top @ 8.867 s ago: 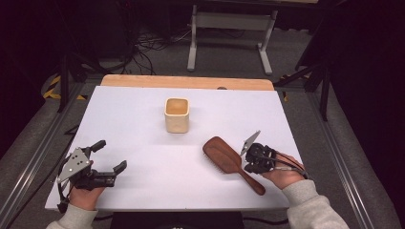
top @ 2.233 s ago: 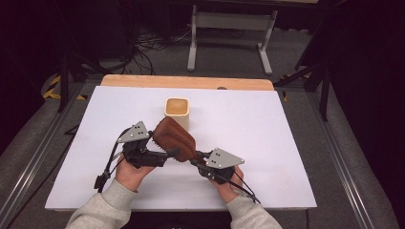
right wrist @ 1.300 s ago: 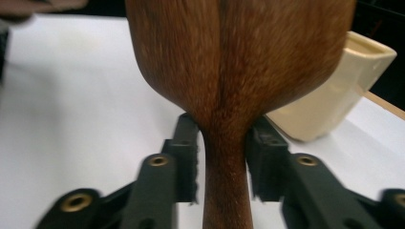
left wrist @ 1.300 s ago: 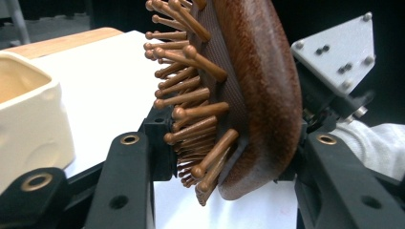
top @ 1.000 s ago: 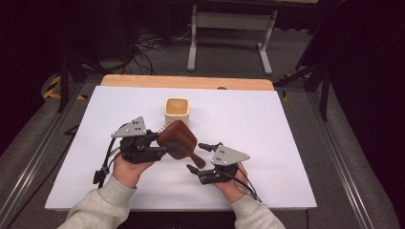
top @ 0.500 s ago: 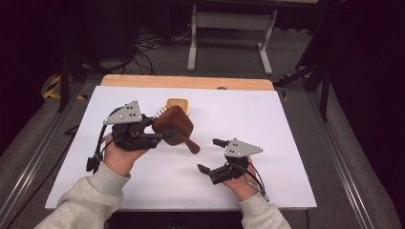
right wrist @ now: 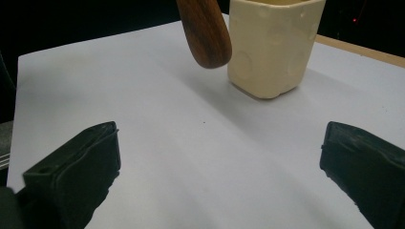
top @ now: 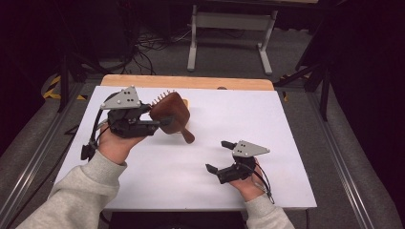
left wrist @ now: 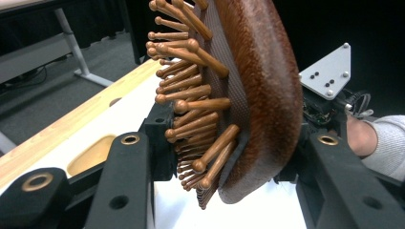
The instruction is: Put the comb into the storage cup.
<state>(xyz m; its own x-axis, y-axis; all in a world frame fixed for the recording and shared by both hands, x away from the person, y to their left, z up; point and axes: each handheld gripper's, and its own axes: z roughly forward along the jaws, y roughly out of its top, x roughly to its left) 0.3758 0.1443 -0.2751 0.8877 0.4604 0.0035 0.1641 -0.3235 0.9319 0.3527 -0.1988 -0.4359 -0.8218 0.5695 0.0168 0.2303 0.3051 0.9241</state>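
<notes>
white table (top: 296, 129), unlabelled wooden hairbrush (top: 171, 113) in left tool (top: 157, 125)

**Left up and clamped, right low and wide**

Left gripper (top: 160, 125) is raised over the table, jaws pinched tight, forearm angling in from the lower left. Right gripper (top: 220, 156) sits low, seemingly near the surface, jaws spread wide apart.

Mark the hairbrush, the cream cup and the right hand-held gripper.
hairbrush (top: 171, 110), high view, back of the wooden head
cream cup (right wrist: 272, 45), right gripper view, front wall
right hand-held gripper (top: 218, 155), high view, midway between its fingertips
</notes>
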